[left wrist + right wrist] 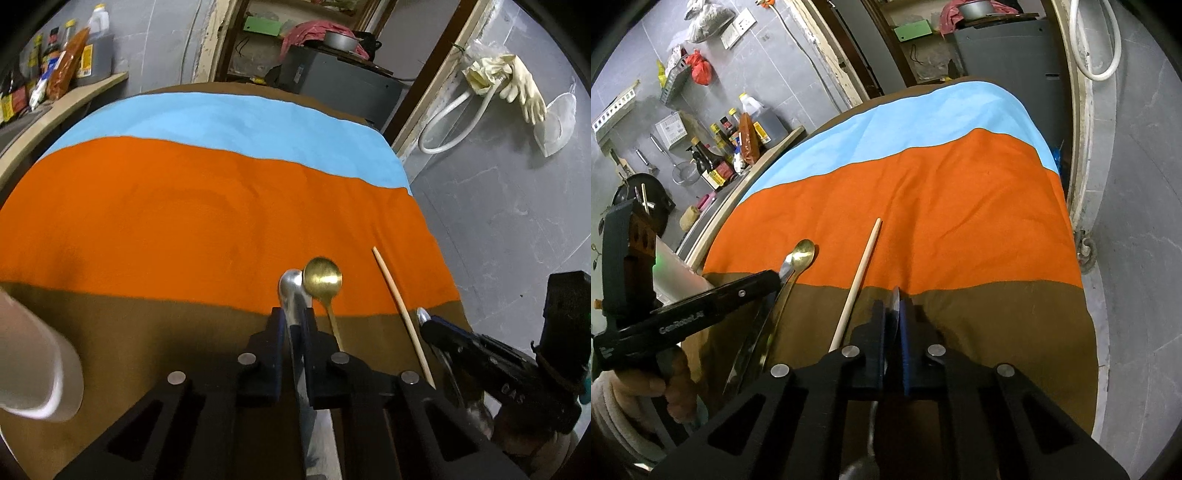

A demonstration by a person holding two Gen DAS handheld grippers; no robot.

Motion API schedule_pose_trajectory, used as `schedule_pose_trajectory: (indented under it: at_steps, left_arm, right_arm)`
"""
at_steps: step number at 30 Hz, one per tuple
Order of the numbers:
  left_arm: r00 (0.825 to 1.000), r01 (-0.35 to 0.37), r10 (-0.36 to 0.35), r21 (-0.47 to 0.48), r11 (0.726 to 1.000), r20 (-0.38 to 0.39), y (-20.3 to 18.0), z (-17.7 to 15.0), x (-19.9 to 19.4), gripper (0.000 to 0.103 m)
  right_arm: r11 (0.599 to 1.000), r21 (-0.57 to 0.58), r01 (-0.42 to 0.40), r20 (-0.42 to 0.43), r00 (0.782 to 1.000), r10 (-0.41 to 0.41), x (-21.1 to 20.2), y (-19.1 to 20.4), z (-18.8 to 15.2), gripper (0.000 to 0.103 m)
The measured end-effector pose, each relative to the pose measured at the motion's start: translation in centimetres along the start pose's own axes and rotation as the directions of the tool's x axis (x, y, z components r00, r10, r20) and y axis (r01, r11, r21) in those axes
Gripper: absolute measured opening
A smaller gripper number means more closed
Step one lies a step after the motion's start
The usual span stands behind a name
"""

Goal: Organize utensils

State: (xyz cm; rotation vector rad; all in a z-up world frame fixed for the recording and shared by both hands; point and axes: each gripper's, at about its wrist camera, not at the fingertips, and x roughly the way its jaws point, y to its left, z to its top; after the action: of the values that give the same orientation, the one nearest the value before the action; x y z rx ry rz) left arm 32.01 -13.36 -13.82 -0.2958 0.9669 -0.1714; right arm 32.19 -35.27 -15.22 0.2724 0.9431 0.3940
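My left gripper (pixel 293 317) is shut on a silver knife (pixel 291 288); its rounded end pokes out past the fingers and its blade runs back under the jaws. Beside it on the striped cloth lies a gold spoon (pixel 323 282), touching the knife's end. A wooden chopstick (pixel 402 317) lies to the right of the spoon. My right gripper (pixel 895 306) is shut on a thin silver utensil (pixel 894 301), seen edge-on, just right of the chopstick (pixel 857 284). The right wrist view also shows the left gripper (pixel 777 278) next to the gold spoon (pixel 803 253).
A blue, orange and brown cloth (pixel 184 221) covers the table. A white cup-like container (pixel 40 373) stands at the near left. A ledge with bottles (pixel 720 155) runs along the left. The table's right edge drops to a grey floor (pixel 517 221).
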Motion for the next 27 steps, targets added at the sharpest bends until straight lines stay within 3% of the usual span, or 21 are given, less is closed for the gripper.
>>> schedule_pose_trajectory:
  at_steps: [8,12,19,25,27]
  left_arm:
    - [0.997,0.045,-0.047,-0.029,0.999,-0.064,0.4,-0.3,-0.2,0.010]
    - [0.991,0.074,-0.078,-0.040,0.996,-0.111,0.5,-0.1,0.4,0.019]
    - [0.984,0.058,-0.048,0.053,0.997,-0.173,-0.5,0.4,1.0,0.019]
    - [0.988,0.036,-0.024,0.074,0.997,-0.150,-1.4,0.2,0.6,0.014]
    - [0.992,0.031,-0.017,0.103,0.994,-0.129,-2.2,0.0,0.2,0.006]
  right_arm:
    - [1.000,0.022,0.000,-0.003,1.000,0.000,-0.1,-0.1,-0.1,0.005]
    - [0.999,0.038,0.000,-0.001,1.000,0.000,-0.2,-0.2,-0.3,0.005]
    - [0.998,0.056,0.001,0.004,1.000,-0.001,-0.2,-0.2,-0.5,0.005]
    - [0.998,0.060,0.004,0.006,1.000,-0.005,-0.4,-0.3,-0.8,0.005]
    - [0.998,0.056,0.012,0.005,1.000,-0.012,-0.5,-0.2,-0.7,0.005]
